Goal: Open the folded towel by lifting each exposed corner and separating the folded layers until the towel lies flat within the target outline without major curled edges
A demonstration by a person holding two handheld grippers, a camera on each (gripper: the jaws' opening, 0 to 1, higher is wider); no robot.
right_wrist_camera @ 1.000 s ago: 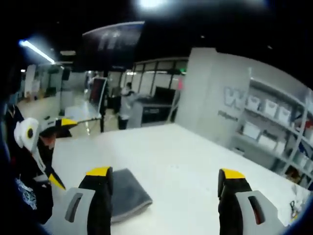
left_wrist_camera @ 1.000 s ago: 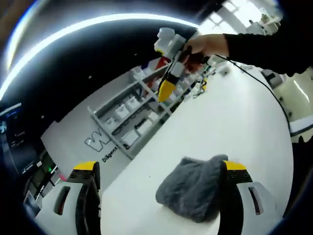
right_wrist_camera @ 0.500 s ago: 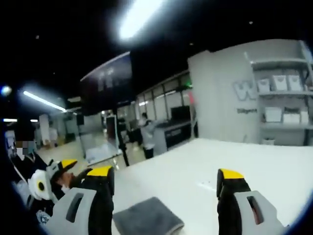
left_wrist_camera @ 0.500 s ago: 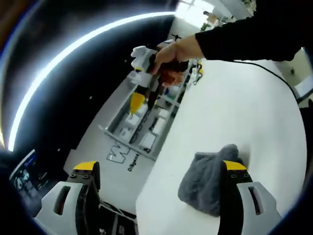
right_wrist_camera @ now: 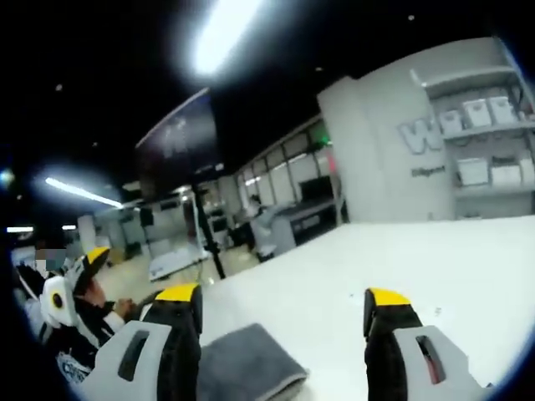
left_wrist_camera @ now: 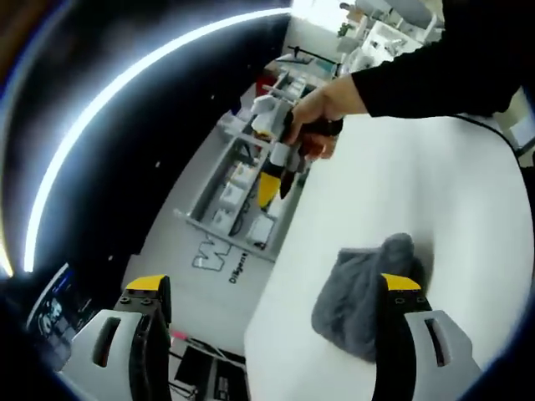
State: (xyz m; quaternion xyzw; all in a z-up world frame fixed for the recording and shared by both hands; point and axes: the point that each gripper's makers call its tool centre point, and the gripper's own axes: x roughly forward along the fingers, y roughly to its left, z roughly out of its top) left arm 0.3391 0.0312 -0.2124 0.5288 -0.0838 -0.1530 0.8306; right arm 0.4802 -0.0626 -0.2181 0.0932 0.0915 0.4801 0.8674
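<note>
Left gripper view: white table fills the right side, grey towel bunched at lower right by the left gripper, jaws apart and empty. The right gripper has dropped from upper centre toward mid-frame, so approach underway. Right gripper view: towel bottom centre, folded, right gripper jaws wide, holding nothing.

Folded towel between parted tool jaws

White table; wall shelves of white boxes
</note>
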